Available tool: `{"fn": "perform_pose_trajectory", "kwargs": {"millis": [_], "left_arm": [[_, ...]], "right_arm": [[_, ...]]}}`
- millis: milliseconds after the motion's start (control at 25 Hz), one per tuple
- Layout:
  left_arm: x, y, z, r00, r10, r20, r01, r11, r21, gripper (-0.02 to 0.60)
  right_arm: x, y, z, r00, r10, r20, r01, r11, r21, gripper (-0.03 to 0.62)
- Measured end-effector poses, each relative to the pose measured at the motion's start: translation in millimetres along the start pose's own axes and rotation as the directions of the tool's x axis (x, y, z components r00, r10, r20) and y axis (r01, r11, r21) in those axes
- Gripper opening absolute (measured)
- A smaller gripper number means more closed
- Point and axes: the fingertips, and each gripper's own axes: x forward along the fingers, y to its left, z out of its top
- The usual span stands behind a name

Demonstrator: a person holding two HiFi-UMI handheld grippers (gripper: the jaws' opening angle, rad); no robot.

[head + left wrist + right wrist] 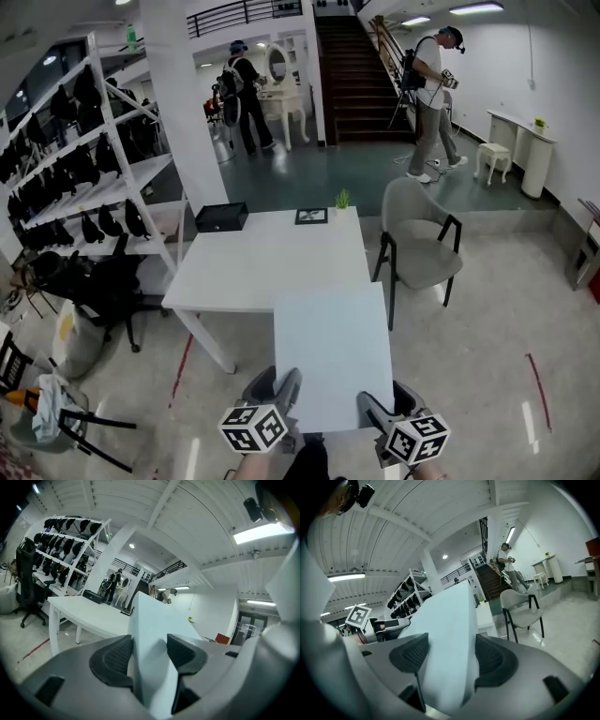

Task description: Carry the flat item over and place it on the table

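Both grippers sit at the bottom edge of the head view, their marker cubes facing up. The left gripper (283,382) has its jaws closed onto the near edge of a flat pale panel (333,347), close to its left corner. The ribbed black pads (114,654) press against both faces of the sheet. The right gripper (377,409) clamps the same edge near the right corner, and its own view shows the panel wedged tight between its two pads. Neither claw has any slack, each being only as far apart as the board is thick.

The panel is held roughly level above the floor. From the head view its far edge overlaps the near right corner of the white table (244,267), and I cannot tell whether they touch.

On the table's far left corner sits a shallow black tray (221,217), and what it holds cannot be made out. A small dark frame (311,216) and a little green plant (342,199) stand along the far edge. A grey chair (420,246) is just beside the table on the right. A white shelving rack (89,173) on the left holds rows of dark items, too small to identify. Two people stand well back near the staircase (354,70).
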Motion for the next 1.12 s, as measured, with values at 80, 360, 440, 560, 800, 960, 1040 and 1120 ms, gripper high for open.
{"fn": "perform_pose_trajectory", "kwargs": {"millis": [80, 360, 440, 560, 800, 960, 1040, 1120], "left_arm": [[14.0, 6.0, 4.5, 1.0, 0.002, 0.002, -0.002, 1.0, -0.004, 0.23], [74.9, 41.0, 20.8, 1.0, -0.004, 0.005, 0.004, 1.0, -0.008, 0.23], [92.6, 55.0, 28.9, 1.0, -0.004, -0.002, 0.004, 1.0, -0.008, 0.23], [120.1, 74.0, 43.3, 1.0, -0.007, -0.008, 0.007, 1.0, -0.013, 0.23], [182.8, 107.3, 74.9, 1.0, -0.027, -0.016, 0.027, 0.999, -0.022, 0.23], [215.2, 125.4, 94.0, 0.999, -0.04, -0.017, 0.04, 0.999, -0.019, 0.23], [228.4, 134.0, 102.9, 0.999, -0.047, -0.017, 0.047, 0.999, -0.017, 0.23], [241.4, 141.0, 110.5, 0.998, -0.053, -0.015, 0.053, 0.998, -0.017, 0.23]], "right_arm": [[14.2, -6.0, 6.0, 1.0, 0.0, -0.004, 0.0, 1.0, -0.005, 0.309], [78.8, -28.8, 21.8, 1.0, -0.02, -0.002, 0.02, 1.0, -0.016, 0.31], [101.4, -31.5, 25.3, 1.0, -0.025, -0.008, 0.025, 1.0, -0.01, 0.308], [133.7, -36.4, 36.5, 0.999, -0.03, -0.014, 0.03, 1.0, -0.002, 0.308], [200.5, -54.2, 67.1, 0.999, -0.044, -0.001, 0.044, 0.999, -0.001, 0.308], [235.3, -59.9, 84.1, 0.998, -0.059, 0.005, 0.059, 0.998, -0.003, 0.309], [250.6, -61.4, 91.0, 0.998, -0.068, 0.011, 0.068, 0.998, -0.002, 0.308], [264.5, -64.1, 98.0, 0.997, -0.074, 0.015, 0.074, 0.997, -0.005, 0.31]]}}
